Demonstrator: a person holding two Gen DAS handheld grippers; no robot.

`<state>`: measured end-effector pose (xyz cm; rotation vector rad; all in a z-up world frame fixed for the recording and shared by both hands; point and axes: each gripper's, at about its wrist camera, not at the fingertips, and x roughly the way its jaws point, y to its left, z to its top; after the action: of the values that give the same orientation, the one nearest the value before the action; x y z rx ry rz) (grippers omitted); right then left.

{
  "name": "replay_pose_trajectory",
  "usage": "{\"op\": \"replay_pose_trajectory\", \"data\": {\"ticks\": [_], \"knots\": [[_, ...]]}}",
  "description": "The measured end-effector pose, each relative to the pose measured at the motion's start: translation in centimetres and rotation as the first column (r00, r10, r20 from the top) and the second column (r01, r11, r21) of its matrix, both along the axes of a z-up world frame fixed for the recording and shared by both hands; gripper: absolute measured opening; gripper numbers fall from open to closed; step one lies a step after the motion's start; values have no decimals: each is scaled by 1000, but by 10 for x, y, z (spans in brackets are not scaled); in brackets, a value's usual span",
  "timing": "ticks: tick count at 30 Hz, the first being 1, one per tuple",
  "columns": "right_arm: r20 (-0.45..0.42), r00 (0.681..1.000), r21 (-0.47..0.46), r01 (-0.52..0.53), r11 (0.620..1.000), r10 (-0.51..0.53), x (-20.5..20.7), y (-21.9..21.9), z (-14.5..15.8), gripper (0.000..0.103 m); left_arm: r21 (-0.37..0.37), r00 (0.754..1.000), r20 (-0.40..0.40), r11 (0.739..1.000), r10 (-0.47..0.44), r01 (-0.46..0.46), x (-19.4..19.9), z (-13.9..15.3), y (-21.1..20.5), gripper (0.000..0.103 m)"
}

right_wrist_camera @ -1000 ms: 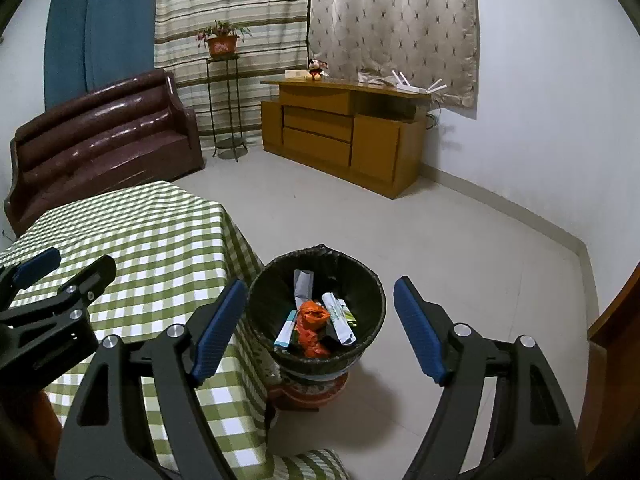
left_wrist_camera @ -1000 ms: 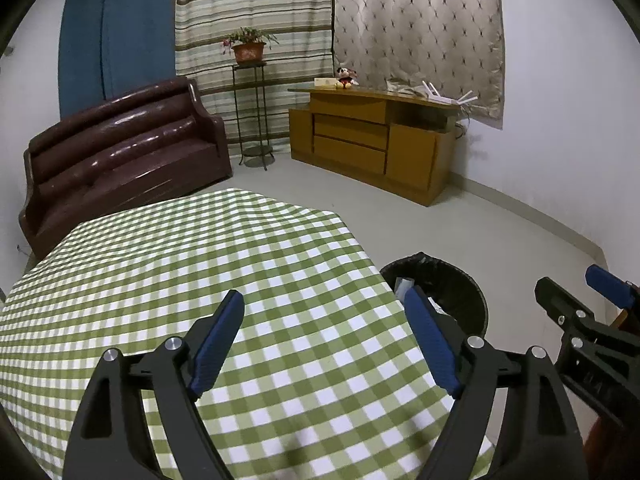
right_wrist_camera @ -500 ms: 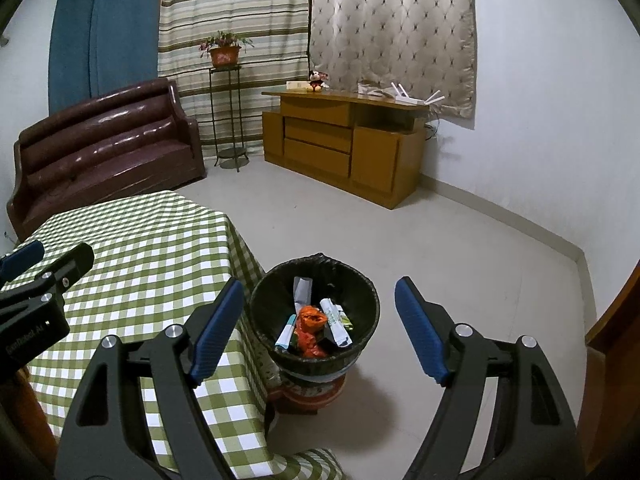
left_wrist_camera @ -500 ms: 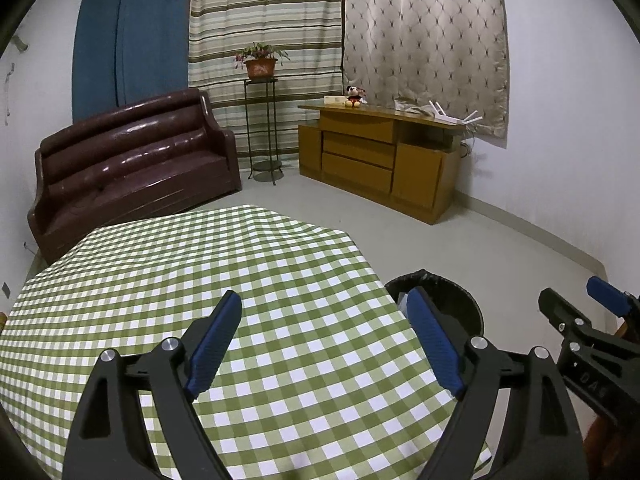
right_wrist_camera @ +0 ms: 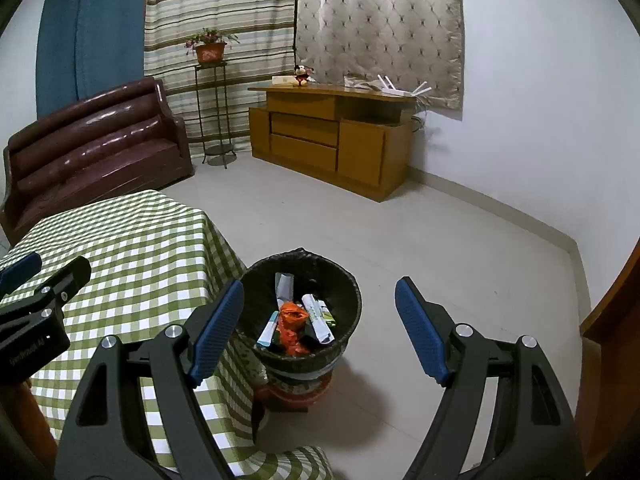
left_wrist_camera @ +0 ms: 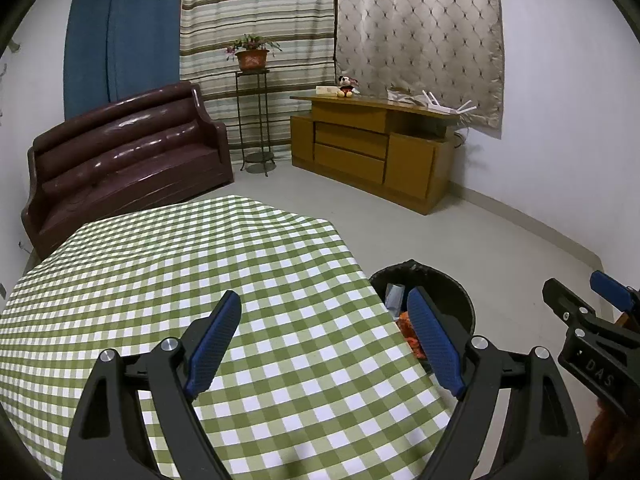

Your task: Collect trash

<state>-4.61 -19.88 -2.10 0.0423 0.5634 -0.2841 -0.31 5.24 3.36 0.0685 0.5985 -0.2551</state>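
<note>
left gripper (left_wrist_camera: 324, 316) fingers wide apart, empty, over surface (left_wrist_camera: 160, 264) | right gripper (right_wrist_camera: 320, 300) fingers wide apart, empty, above bin (right_wrist_camera: 352, 300) | trash (right_wrist_camera: 294, 320) inside

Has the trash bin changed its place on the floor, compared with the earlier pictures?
No. In the right wrist view the trash bin stands against the table's hanging cloth corner as before; only the camera shifted.

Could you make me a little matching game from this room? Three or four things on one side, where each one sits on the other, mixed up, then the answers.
Things:
1. potted plant
2. plush toy
3. orange wrapper
4. checked cloth

Places:
A. in the black bin
B. over the table
C. on the wooden cabinet
D. on the tall metal stand

Pairs: 1-D, 2-C, 3-A, 4-B
</note>
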Motion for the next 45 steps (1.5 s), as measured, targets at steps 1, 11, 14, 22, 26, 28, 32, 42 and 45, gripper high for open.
{"op": "replay_pose_trajectory", "data": {"ticks": [1, 11, 14, 22, 26, 28, 32, 42, 45], "knots": [[1, 1000, -1, 1, 1000, -1, 0, -1, 0, 76, -1, 1000, 0, 1000, -2, 2, 0, 0, 0, 82], [1, 1000, -3, 6, 1000, -6, 0, -2, -1, 76, 1, 1000, -7, 1000, -3, 3, 2, -3, -6, 83], [2, 1000, -4, 6, 1000, -6, -1, -3, -1, 76, 1, 1000, -8, 1000, -4, 4, 2, -3, -7, 83], [1, 1000, -3, 5, 1000, -5, -1, -3, -1, 76, 2, 1000, -9, 1000, -4, 4, 3, -3, -9, 83], [2, 1000, -4, 5, 1000, -5, -1, -3, -1, 76, 2, 1000, -9, 1000, -4, 4, 3, -3, -9, 83], [1, 1000, -4, 5, 1000, -5, -1, -2, -1, 76, 1, 1000, -10, 1000, -4, 4, 3, -3, -8, 83], [1, 1000, -4, 6, 1000, -6, 0, -2, -1, 76, 2, 1000, -9, 1000, -4, 4, 3, -3, -8, 83], [1, 1000, -4, 6, 1000, -6, 0, -2, -1, 76, 2, 1000, -9, 1000, -4, 4, 3, -3, -8, 83], [2, 1000, -6, 6, 1000, -6, 0, -2, -1, 76, 1, 1000, -10, 1000, -3, 3, 3, -3, -7, 83]]}}
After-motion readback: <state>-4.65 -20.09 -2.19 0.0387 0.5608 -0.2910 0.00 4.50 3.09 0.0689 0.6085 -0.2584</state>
